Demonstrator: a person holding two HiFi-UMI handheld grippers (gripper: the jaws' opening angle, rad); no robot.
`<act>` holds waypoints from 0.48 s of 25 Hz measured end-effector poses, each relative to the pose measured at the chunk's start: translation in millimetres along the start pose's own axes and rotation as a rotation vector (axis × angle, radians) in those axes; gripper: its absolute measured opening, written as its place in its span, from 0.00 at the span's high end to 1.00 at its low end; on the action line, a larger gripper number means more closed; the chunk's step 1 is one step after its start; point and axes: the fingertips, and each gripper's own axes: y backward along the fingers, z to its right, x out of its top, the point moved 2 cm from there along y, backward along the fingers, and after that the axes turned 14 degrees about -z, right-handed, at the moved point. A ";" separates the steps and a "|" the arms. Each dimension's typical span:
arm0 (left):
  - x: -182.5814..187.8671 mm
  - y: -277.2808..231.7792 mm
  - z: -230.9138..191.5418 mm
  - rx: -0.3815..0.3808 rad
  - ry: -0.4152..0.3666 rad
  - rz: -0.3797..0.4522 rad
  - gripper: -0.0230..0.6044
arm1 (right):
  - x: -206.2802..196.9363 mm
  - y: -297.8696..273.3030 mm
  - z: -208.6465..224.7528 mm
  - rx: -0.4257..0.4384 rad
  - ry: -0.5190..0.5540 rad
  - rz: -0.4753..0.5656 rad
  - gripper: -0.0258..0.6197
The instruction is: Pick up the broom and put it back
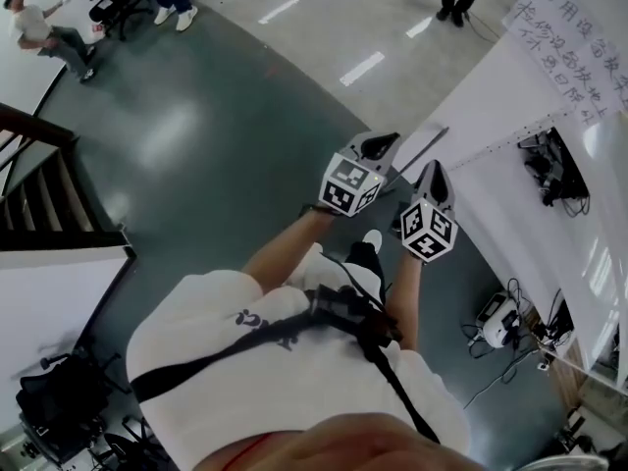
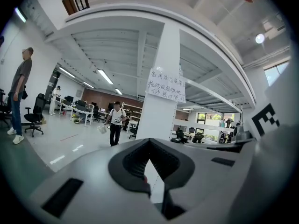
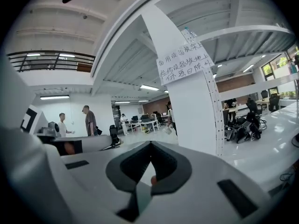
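No broom shows in any view. In the head view my left gripper [image 1: 378, 143] and right gripper [image 1: 435, 172] are held out side by side in front of the person's chest, above the dark green floor [image 1: 226, 135]. Both point toward a white pillar [image 1: 510, 86]. The left gripper [image 2: 150, 171] has its jaws together with nothing between them. In its own view the right gripper [image 3: 148, 171] is likewise shut and empty. Each gripper's marker cube sits behind its jaws.
The white pillar carries a handwritten paper sign [image 2: 166, 85] [image 3: 184, 62]. Cables and devices [image 1: 505, 317] lie on the floor at the right. A dark staircase [image 1: 39, 194] is at the left. People stand farther off [image 2: 116, 122] [image 3: 90, 120], by desks and office chairs.
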 end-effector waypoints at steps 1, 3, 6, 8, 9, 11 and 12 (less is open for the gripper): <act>-2.2 -3.6 -1.5 0.008 0.002 -0.010 0.95 | -1.8 -5.8 2.1 0.009 -0.004 -0.010 0.95; -7.3 -13.4 -3.1 0.018 0.008 -0.031 0.95 | -6.1 -16.9 8.2 0.020 -0.015 -0.031 0.95; -18.2 -33.6 -2.0 0.017 0.027 -0.065 0.95 | -16.2 -28.5 21.9 0.024 -0.028 -0.062 0.95; -29.0 -44.6 0.4 0.011 0.035 -0.096 0.95 | -28.5 -33.0 31.8 0.020 -0.047 -0.089 0.95; -34.6 -49.5 2.0 0.008 0.039 -0.112 0.95 | -35.0 -34.4 37.1 0.016 -0.057 -0.103 0.95; -46.3 -60.3 6.0 -0.002 0.051 -0.142 0.95 | -47.8 -36.3 49.9 0.004 -0.074 -0.133 0.95; -52.7 -65.6 7.4 -0.007 0.057 -0.155 0.95 | -54.6 -37.3 56.2 -0.004 -0.081 -0.148 0.95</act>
